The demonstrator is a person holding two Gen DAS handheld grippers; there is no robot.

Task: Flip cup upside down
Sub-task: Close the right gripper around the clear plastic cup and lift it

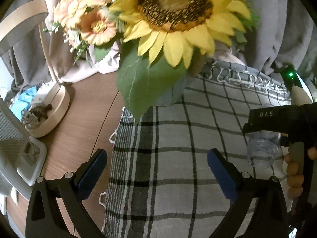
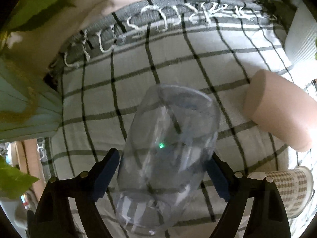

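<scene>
Between your right tongs (image 2: pixel 164 176) sits the clear cup (image 2: pixel 168 154), gripped on both sides by the blue pads and tilted, its open mouth pointing away from you above the checked cloth (image 2: pixel 218 63). A green light glints on its wall. Just right of it a pink cup (image 2: pixel 277 117) lies tipped, and a patterned paper cup (image 2: pixel 291 190) sits near the right finger. Your left tongs (image 1: pixel 157 175) are spread wide with nothing between the pads, over the cloth's left edge where it meets the wooden counter (image 1: pixel 87 103). From that side you can see the clear cup (image 1: pixel 261 150) under your right hand (image 1: pixel 297 170), and a sunflower (image 1: pixel 178 10) straight ahead.
</scene>
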